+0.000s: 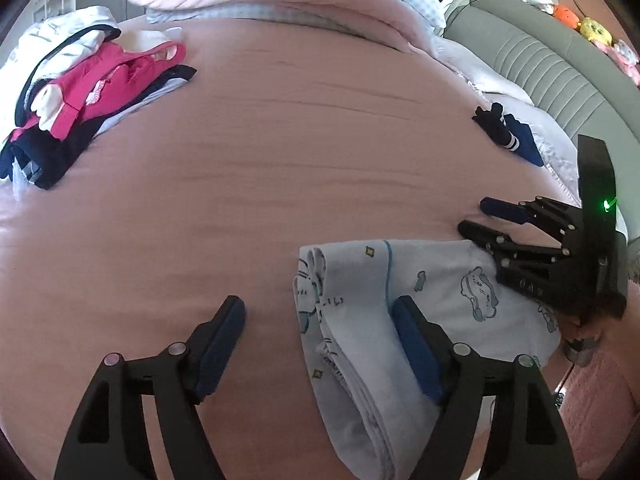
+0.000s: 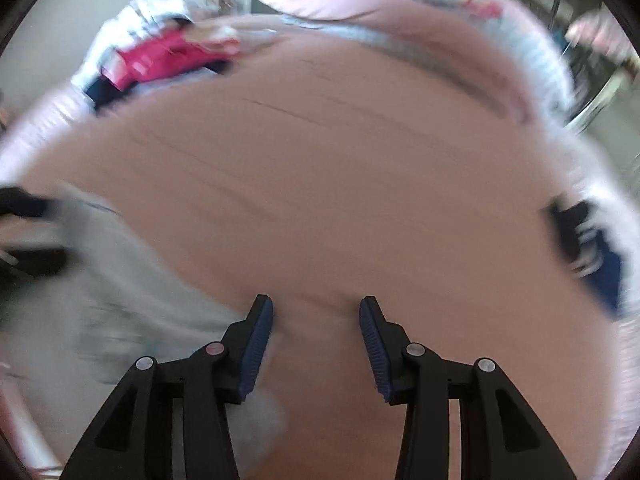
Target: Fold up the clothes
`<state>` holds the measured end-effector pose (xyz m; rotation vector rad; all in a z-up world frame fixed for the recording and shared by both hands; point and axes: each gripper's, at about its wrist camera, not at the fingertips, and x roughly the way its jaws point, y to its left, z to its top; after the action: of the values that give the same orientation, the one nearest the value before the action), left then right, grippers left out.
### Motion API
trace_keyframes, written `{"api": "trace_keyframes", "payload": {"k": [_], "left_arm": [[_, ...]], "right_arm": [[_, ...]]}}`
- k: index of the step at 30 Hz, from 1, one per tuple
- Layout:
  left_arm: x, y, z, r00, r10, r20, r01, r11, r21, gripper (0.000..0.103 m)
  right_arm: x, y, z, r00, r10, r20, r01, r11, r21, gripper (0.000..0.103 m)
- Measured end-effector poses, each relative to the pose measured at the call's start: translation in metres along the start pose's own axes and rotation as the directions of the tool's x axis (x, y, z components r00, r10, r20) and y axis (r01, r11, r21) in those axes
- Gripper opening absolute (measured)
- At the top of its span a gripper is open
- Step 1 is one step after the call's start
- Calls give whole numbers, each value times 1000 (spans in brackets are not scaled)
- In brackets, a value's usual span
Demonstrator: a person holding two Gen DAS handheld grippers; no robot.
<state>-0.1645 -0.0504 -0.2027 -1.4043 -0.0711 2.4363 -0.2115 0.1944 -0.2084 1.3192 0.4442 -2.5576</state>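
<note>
We've got the left gripper (image 1: 316, 328) w/ jaws spread wide, one finger on the folded light-blue garment (image 1: 404, 304), right gripper (image 2: 316, 340) low alongside, also released.

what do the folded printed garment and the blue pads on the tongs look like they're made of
Folded garment: likely thin, matte cotton knit; it shows soft rolled edges and a cartoon print. Blue pads on the right tongs: probably rubber or a soft plastic; fine ribbing shows on their faces.
</note>
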Motion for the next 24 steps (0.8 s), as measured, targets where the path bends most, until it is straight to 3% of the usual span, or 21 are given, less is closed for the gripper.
{"api": "trace_keyframes", "payload": {"k": [4,6,8,10,14,16,19,21,22,24], "left_arm": [[-19,-19,2,991,60,121,-72,992,100,74],[-30,-29,2,981,66,181,-91,987,135,69],[-32,-32,2,979,70,192,-99,985,144,48],[-22,-27,4,981,110,157,-133,980,145,41],[-6,-18,4,978,176,112,-189,975,119,43],[1,-11,7,981,171,93,-179,979,93,43],[11,-1,8,987,147,70,-150,988,36,47],[17,6,8,988,141,63,-141,990,-4,55],[16,6,8,988,138,63,-138,990,-11,58],[11,7,7,989,133,65,-132,991,-24,58]], "right_arm": [[-24,-30,5,993,109,41,-114,984,138,40],[-41,-25,5,985,154,82,-162,981,107,40],[-42,-9,1,986,155,66,-159,986,57,40],[-42,7,-4,987,155,49,-155,988,7,40],[-43,38,-13,988,152,17,-150,984,-93,41],[-43,31,-15,991,132,-2,-132,990,-41,43],[-46,8,-28,1000,21,-21,-20,999,51,45],[-39,-1,-35,991,-119,-61,123,991,58,44],[-39,-9,-37,992,-115,-60,120,989,87,44],[-56,-24,-33,999,-32,-8,33,982,187,43]]}}
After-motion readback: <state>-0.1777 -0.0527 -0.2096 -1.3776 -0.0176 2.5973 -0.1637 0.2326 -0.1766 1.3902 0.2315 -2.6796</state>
